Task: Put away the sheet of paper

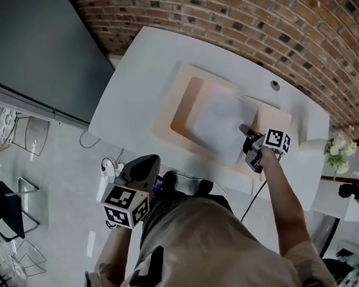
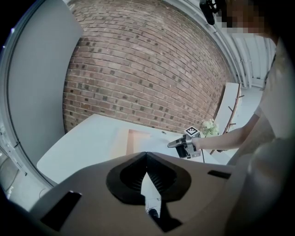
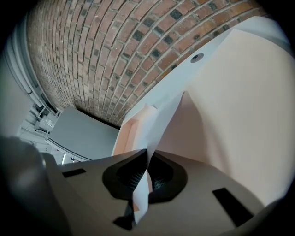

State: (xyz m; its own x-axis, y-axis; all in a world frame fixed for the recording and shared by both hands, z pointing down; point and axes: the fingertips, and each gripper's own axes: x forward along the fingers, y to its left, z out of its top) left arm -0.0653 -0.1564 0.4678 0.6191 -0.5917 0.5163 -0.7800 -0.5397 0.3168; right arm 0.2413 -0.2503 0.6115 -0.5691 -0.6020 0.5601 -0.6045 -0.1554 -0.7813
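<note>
Gripping entry: right gripper (image 3: 147, 156), jaws clamped on the near edge of the sheet of paper (image 3: 162, 117). The sheet runs forward from the jaws, curling above a beige tray (image 3: 244, 115) on the white desk (image 3: 209, 46). Left gripper (image 2: 146, 156): jaws together, nothing between; desk ahead.
</note>
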